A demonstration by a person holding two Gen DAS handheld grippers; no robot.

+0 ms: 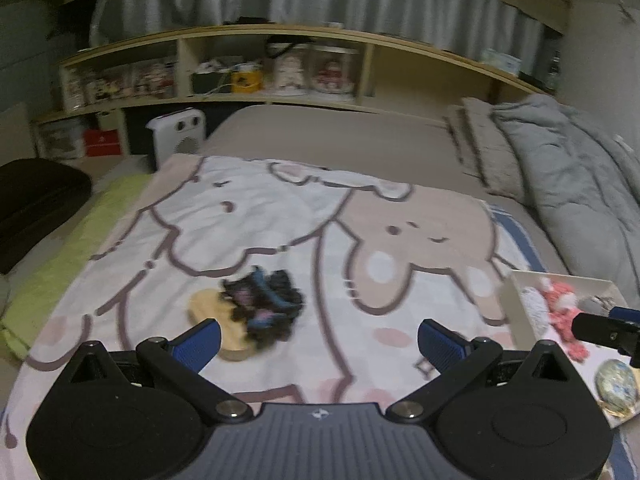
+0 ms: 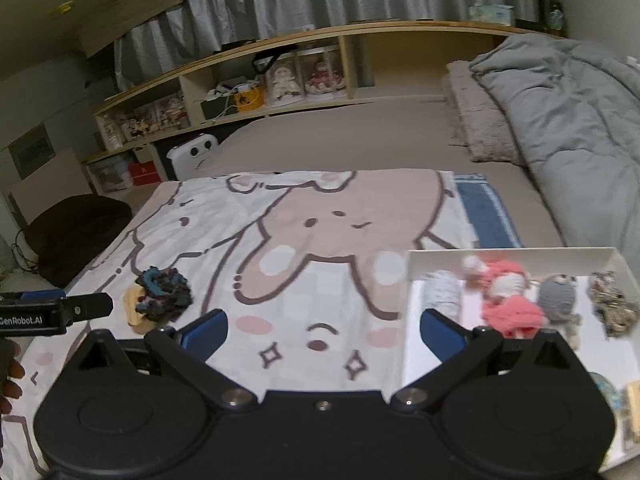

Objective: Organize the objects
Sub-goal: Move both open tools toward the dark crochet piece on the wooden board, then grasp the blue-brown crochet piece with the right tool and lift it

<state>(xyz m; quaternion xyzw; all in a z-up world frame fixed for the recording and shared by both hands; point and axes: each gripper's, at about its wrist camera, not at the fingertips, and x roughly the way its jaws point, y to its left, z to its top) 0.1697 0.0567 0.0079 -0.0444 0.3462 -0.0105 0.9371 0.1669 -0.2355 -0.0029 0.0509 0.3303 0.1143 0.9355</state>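
A dark knitted scrunchie [image 1: 264,304] with blue and pink flecks lies on a pale wooden piece [image 1: 222,322] on the cartoon blanket [image 1: 280,224]. My left gripper [image 1: 320,340] hovers open just short of it, with nothing between its blue pads. In the right wrist view the scrunchie [image 2: 162,292] and wooden piece [image 2: 134,314] sit far left. My right gripper [image 2: 324,332] is open and holds nothing. It hangs over the blanket [image 2: 304,240] beside a white box [image 2: 512,254] holding a pink knitted doll [image 2: 506,296], a grey doll [image 2: 556,300], a white knitted item [image 2: 442,292] and a beaded piece [image 2: 610,300].
A grey duvet [image 2: 580,120] and pillows are heaped at the right of the bed. A wooden shelf [image 1: 272,36] with dolls and boxes runs along the back. A white heater [image 1: 178,138] and a dark cushion [image 1: 36,204] stand at the left.
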